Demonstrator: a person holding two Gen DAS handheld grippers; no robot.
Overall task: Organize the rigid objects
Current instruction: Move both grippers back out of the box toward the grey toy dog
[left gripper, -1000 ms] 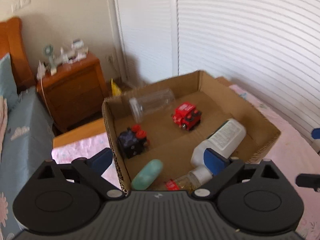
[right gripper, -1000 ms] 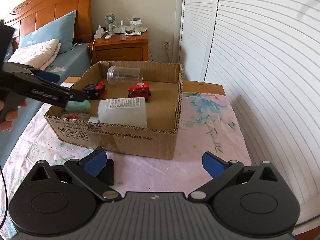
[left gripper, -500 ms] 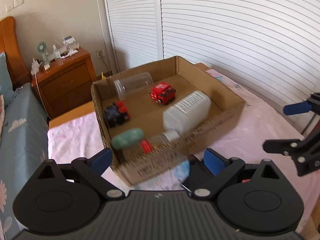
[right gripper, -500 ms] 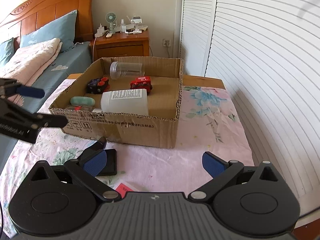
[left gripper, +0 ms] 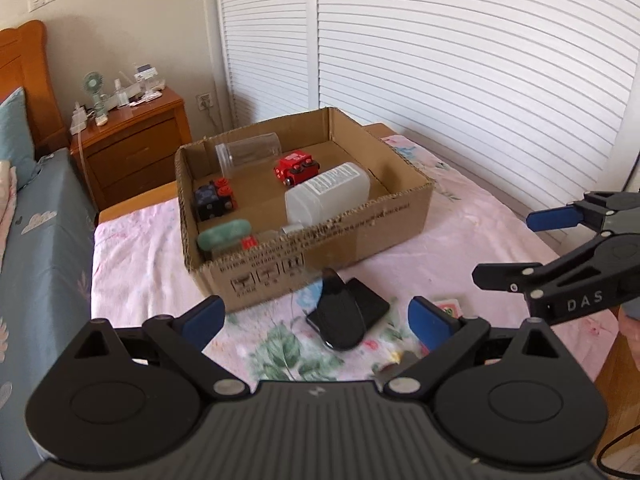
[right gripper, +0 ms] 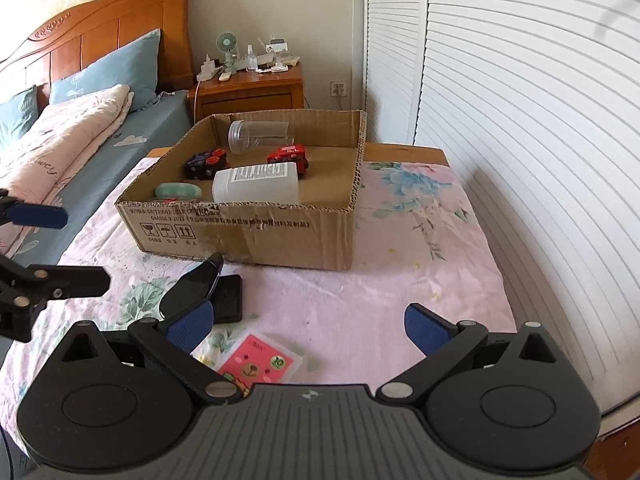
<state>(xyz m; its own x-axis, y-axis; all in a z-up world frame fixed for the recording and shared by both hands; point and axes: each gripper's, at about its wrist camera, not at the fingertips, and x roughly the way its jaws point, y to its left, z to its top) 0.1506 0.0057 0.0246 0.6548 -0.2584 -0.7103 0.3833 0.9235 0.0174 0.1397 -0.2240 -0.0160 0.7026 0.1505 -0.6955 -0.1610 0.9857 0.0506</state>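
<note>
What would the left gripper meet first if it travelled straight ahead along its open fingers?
Most likely the black glasses case lying on the pink floral cloth, just ahead of the left gripper. Behind it stands the cardboard box. Depth is uncertain in this fisheye view.

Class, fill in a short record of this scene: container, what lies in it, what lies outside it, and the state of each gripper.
container: cardboard box on the floral sheet
inside: clear jar, red toy truck, white bottle, dark block toy, green case
outside: black glasses case, pink card pack
left gripper: open, empty
right gripper: open, empty
</note>
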